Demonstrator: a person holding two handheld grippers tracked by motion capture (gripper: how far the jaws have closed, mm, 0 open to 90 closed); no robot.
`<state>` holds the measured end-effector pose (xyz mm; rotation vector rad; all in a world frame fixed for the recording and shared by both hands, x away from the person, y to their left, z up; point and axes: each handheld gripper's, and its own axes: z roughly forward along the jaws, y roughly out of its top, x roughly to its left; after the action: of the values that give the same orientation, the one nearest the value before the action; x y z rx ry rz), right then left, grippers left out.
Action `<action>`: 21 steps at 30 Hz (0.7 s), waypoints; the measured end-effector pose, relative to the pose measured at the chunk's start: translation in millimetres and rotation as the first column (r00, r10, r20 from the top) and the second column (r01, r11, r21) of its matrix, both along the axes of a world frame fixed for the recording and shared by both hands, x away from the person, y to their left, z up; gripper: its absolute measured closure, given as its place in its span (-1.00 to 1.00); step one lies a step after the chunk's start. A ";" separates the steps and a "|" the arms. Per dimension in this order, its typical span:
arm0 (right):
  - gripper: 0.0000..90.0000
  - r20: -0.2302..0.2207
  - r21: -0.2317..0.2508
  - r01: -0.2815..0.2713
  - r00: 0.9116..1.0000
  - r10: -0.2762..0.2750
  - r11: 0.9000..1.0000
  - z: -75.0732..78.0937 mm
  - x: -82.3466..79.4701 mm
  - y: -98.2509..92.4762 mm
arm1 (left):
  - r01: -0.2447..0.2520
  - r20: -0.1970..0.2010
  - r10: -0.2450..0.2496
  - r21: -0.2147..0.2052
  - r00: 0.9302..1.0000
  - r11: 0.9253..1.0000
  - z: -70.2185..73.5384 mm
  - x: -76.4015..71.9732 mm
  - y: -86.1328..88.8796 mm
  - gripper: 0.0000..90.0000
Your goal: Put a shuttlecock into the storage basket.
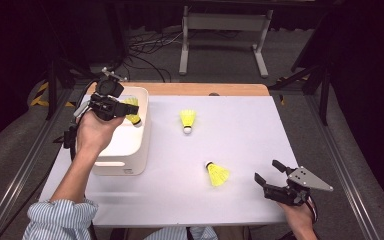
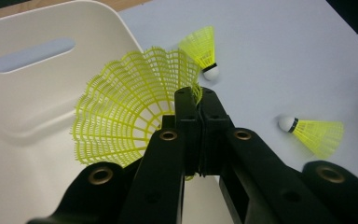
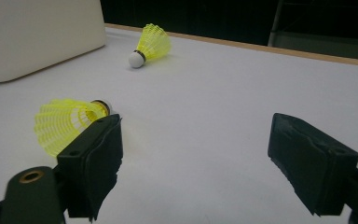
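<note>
A: What do we have in our left gripper (image 1: 126,111) just now?

B: We are pinching a yellow shuttlecock (image 2: 126,112) by the edge of its mesh skirt. In the left gripper view our two black jaws are pressed together on the skirt's rim, and the skirt fans out to the left of them.

A: And where does that put it?

B: Over the white bin (image 1: 139,150) at the left side of the white table (image 1: 240,200). In the high view the held shuttlecock (image 1: 132,112) sits above the bin's open top, near its right wall, with the white cork tip toward the right. The left gripper view shows the bin's pale inner wall and a slot handle (image 2: 31,54) behind the skirt.

A: What about our right gripper (image 1: 270,172)?

B: It is at the near right corner of the table, its jaws spread wide with nothing between them. In the right gripper view we see bare table between the pads.

A: Which shuttlecocks lie on the table?

B: Two. The near shuttlecock (image 1: 216,173) lies just left of our right gripper, apart from it, cork pointing far-left. The far shuttlecock (image 1: 188,120) lies at mid-table, right of the bin, cork toward us.
</note>
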<state>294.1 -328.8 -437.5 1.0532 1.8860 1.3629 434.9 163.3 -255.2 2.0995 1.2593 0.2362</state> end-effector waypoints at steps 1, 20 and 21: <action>-0.59 0.000 0.000 0.000 1.000 0.000 1.000 0.0 0.1 0.0 | 0.000 0.001 0.000 0.002 1.000 1.000 -0.6 0.4 0.5 0.98; -0.59 -0.003 -0.001 -0.002 1.000 0.002 1.000 -0.1 0.3 0.1 | -0.034 -0.019 0.034 0.030 0.999 0.999 -13.1 12.6 4.2 0.97; -0.59 -0.004 -0.001 -0.001 1.000 0.001 1.000 -0.1 0.3 0.1 | -0.035 -0.019 0.035 0.032 0.999 0.999 -13.9 13.7 3.9 0.97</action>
<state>294.4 -328.7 -437.6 1.0552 1.8895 1.3613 448.6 167.2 -269.2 2.1122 1.3126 0.2535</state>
